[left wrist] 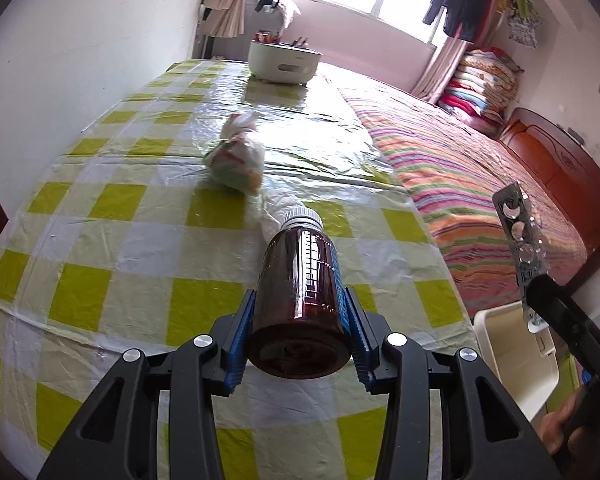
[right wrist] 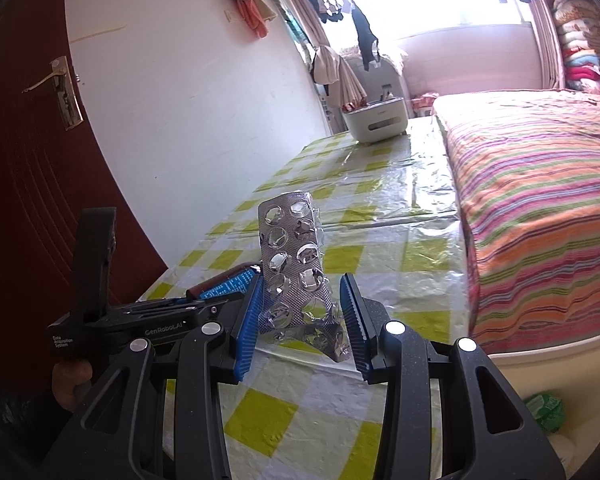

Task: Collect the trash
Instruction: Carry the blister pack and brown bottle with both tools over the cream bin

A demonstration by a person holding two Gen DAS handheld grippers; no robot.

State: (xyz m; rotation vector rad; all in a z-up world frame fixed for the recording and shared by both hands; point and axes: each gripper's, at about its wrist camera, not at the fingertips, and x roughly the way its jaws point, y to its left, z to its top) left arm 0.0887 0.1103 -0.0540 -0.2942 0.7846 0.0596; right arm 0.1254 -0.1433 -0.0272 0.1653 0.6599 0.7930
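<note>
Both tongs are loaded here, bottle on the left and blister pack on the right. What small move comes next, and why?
Probably carry the right tongs a little further over the white bin and let go of the empty blister pack. The bin sits just below the table edge, nearest that hand; the left tongs can follow with the brown bottle.

Both wrist views low over checked table (left wrist: pixel 111 264).

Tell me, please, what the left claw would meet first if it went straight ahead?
Probably the tied bag on the table, just beyond the bottle the left claw holds; depth is unclear.
</note>
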